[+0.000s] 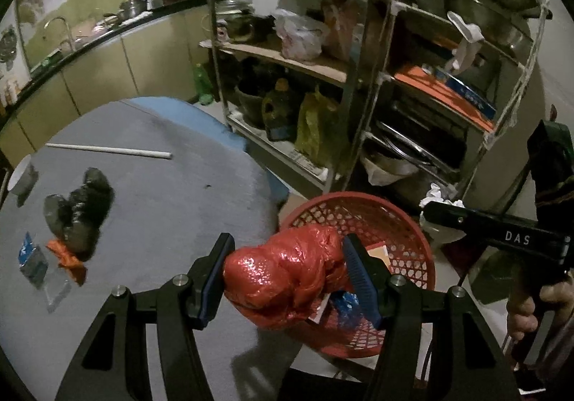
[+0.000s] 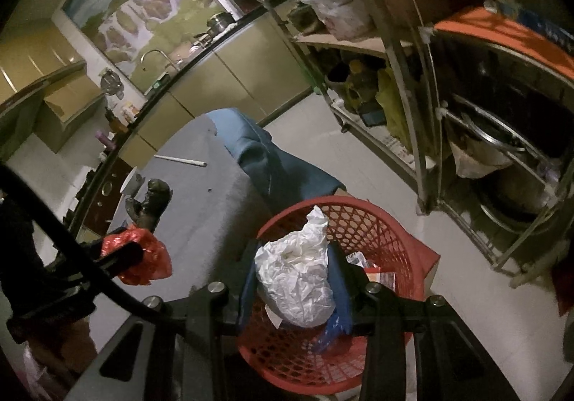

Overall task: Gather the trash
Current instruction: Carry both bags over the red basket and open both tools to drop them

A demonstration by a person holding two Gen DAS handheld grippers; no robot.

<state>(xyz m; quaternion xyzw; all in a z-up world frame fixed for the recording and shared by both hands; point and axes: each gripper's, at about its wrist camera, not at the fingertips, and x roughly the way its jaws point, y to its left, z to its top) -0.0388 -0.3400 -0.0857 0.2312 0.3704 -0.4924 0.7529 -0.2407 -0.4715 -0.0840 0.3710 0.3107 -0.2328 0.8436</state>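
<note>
A grey felt-like worktop (image 1: pixel 161 185) stood beside a red lattice basket (image 2: pixel 376 225). The left tongs (image 1: pixel 287 275) clamped a crinkled red plastic bag (image 1: pixel 287 279); the right tongs (image 2: pixel 297 286) clamped crumpled white paper (image 2: pixel 297 279) above the basket.

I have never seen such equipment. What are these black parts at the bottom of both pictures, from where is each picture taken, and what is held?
No robot is here: a person holds a two-finger gripper in each hand, and a camera on each looks forward along its fingers. In the left camera's picture, the left gripper clamps a crumpled red plastic bag beside the red basket. In the right camera's picture, the right gripper holds crumpled white paper above that basket. On the grey table lie a dark bag, an orange scrap, small packets and a white stick.
</note>
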